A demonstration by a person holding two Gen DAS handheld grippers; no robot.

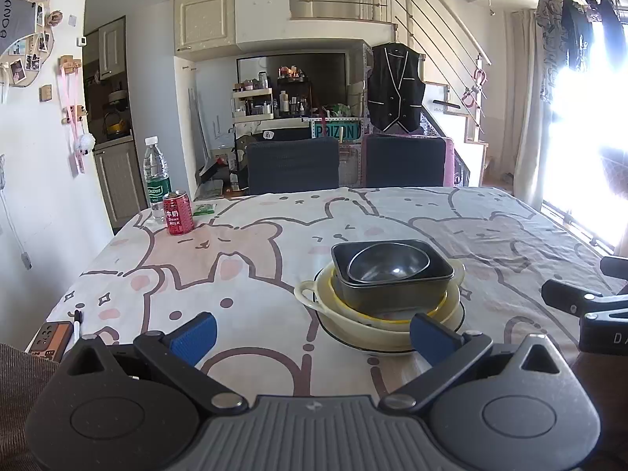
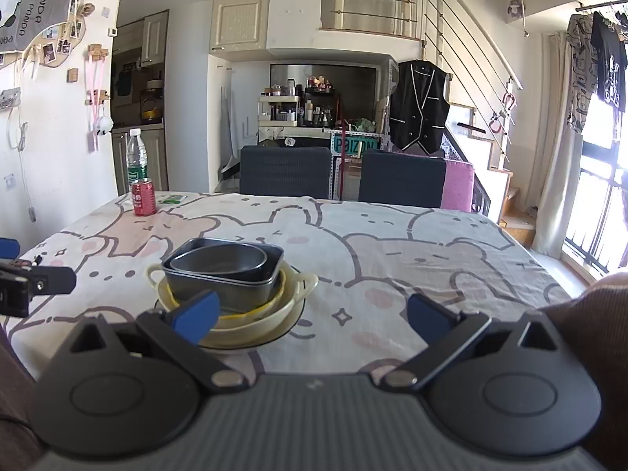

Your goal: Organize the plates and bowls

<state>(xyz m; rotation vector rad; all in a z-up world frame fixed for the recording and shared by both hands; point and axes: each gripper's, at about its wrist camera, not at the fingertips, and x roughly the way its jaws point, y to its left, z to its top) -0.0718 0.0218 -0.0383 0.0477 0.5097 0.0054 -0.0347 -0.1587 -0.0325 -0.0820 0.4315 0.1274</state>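
**Both grippers empty before one nested stack**

The left gripper (image 1: 310, 337) and right gripper (image 2: 312, 316) gape wide, holding nothing. The stack (image 1: 386, 286) sits right of centre in the left view: grey bowl (image 1: 388, 265) in dark square dish (image 1: 392, 290), over cream dishes. Stacking looks finished; any next move calls for gripping a rim.

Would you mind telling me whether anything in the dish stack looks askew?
Yes: the round dark metal bowl sits tilted inside the dark square dish, and the cream handled bowl beneath rests off-centre. Nothing spilled.
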